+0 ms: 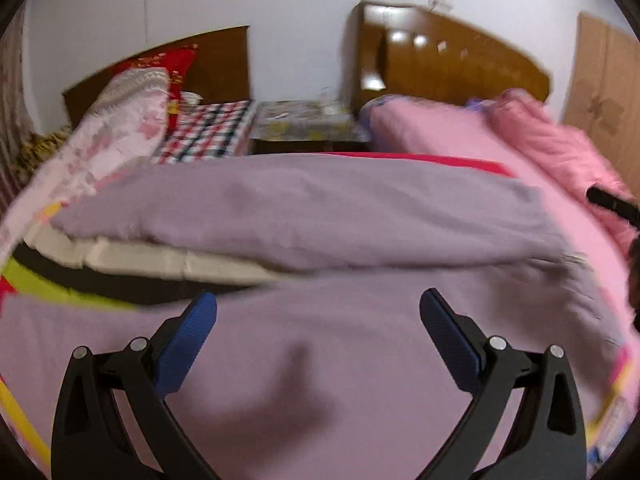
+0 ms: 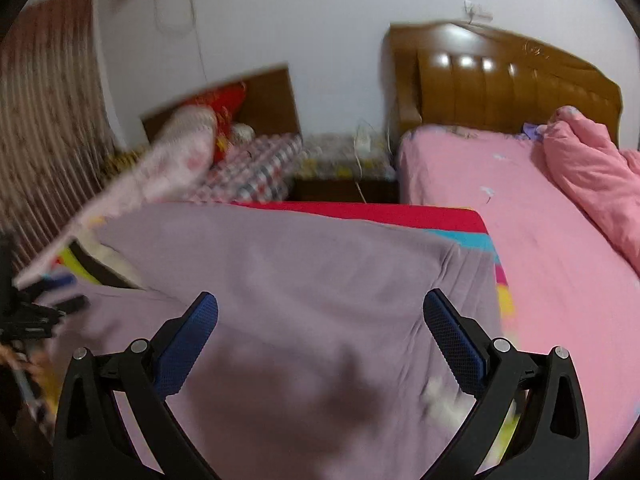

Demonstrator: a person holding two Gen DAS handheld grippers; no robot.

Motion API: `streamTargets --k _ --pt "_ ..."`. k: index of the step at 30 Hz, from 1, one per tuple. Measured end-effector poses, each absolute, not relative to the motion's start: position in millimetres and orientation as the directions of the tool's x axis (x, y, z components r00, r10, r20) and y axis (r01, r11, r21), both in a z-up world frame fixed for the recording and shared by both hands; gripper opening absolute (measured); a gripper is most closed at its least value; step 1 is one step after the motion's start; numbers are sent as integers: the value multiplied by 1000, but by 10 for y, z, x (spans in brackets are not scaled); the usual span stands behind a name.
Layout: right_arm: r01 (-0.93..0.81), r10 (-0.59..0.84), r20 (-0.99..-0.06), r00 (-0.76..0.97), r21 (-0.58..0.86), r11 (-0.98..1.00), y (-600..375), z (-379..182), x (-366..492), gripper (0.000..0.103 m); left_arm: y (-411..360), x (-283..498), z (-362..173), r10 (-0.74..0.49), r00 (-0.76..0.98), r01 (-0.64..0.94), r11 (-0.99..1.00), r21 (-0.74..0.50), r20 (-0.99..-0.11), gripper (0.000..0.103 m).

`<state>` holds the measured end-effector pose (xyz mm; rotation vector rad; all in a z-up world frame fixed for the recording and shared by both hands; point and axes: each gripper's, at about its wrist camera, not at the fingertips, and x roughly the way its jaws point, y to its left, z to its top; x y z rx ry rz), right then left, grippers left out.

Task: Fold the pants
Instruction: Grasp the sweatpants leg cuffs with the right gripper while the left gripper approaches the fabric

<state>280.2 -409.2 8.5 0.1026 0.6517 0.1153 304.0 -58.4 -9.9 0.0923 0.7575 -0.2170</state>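
I've got the left gripper spread wide, holding nothing, over the purple pants on the bed. Right gripper is the same: fingers apart, empty, above the cloth. One fold looks done; I'd guess another fold remains.

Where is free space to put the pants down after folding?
Free: the pink sheet between the lilac pants and the pink quilt. Crowded: the nightstand top, and the checked bed with its pillows. Both grippers, left and right, are open.
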Motion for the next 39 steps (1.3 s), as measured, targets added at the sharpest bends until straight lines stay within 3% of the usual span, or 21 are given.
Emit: streamTargets --k 4,6,13,14,16,20,24,30,34,39 --pt "-99 90 -761 642 33 994 -4235 -344 3993 99 -768 3709 -243 -124 662 203 979 18 -739 101" --pt "-131 80 -779 621 -2 991 -4254 -455 4345 84 -811 3939 -299 -128 643 183 983 -11 -755 101" --pt "-371 238 -844 481 49 927 -4276 -744 5235 80 -750 4241 -529 -219 543 169 974 -150 -811 101" --pt "-400 255 -856 450 62 914 -4272 -797 5296 69 -730 4203 -552 -228 540 167 972 -163 -810 101" --pt "-432 322 -857 403 132 892 -4306 -847 5373 58 -694 4078 -583 -244 536 152 970 -192 -808 101" --pt "-462 342 -842 417 128 877 -4274 -810 5197 16 -559 3761 -582 -291 534 121 956 -269 -794 101" --pt "-466 247 -779 576 -65 882 -3973 -447 4703 14 -512 3525 -547 -334 521 119 940 -321 -785 101" --pt "-422 222 -531 818 -291 859 -3232 165 2840 14 -322 3125 -343 -467 524 117 868 -483 -713 101" --pt "-369 203 -461 864 -305 878 -2907 -5 1800 13 -208 2870 -389 -549 497 112 808 -578 -672 101" --pt "-294 175 -480 860 -184 938 -2918 -416 1227 12 -106 2855 -658 -628 441 69 736 -674 -641 101"
